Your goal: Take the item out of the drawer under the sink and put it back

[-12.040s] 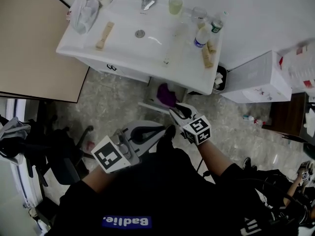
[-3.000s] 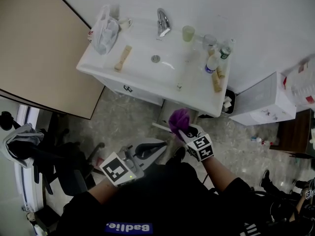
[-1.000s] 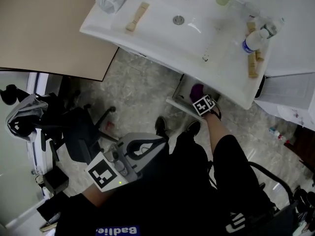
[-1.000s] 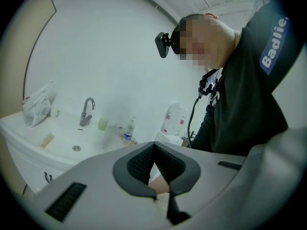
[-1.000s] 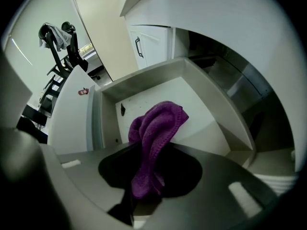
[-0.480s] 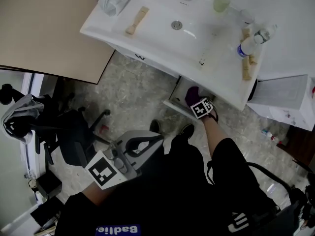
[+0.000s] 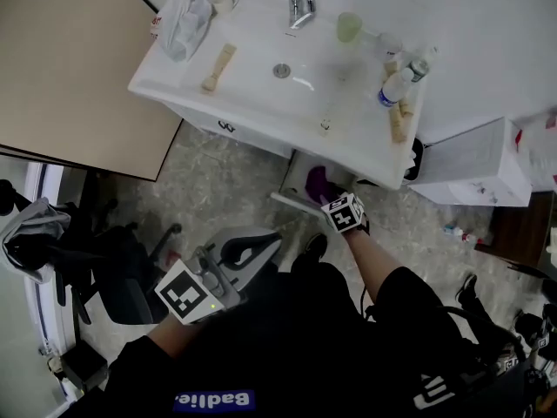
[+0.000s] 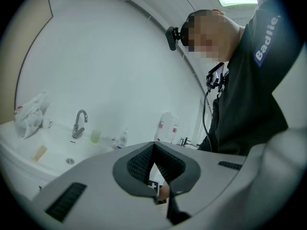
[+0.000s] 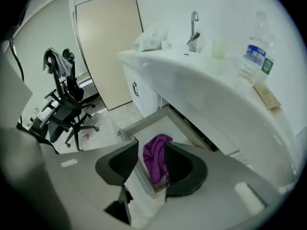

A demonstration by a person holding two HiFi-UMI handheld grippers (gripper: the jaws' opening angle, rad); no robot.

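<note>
Right gripper view looks along the right tongs (image 9: 152,146) down into the open drawer (image 9: 144,122) under the sink (image 9: 192,80). The purple cloth (image 9: 156,162) is between the two jaws, and the jaws stand spread. The cloth leans against one pad, but I see no pinch on it. Most of it hangs or lies inside the drawer, close to the front edge.

To my judgement, this is the putting-back step: the cloth is in the drawer and is let go. The next move calls for pulling the right tongs up and away without dragging the cloth along, and after that the drawer needs a push to close. I cannot say if the cloth is fully settled on the drawer bottom.

From the head view, the right arm is stretched forward and down, with the right tongs (image 7: 324,197) at the drawer (image 7: 291,200), just beside the cloth (image 7: 315,181). The left arm is bent and kept near the body. The left tongs (image 7: 277,238) point toward the sink (image 7: 252,85), pressed together at the tips and holding nothing.
</note>
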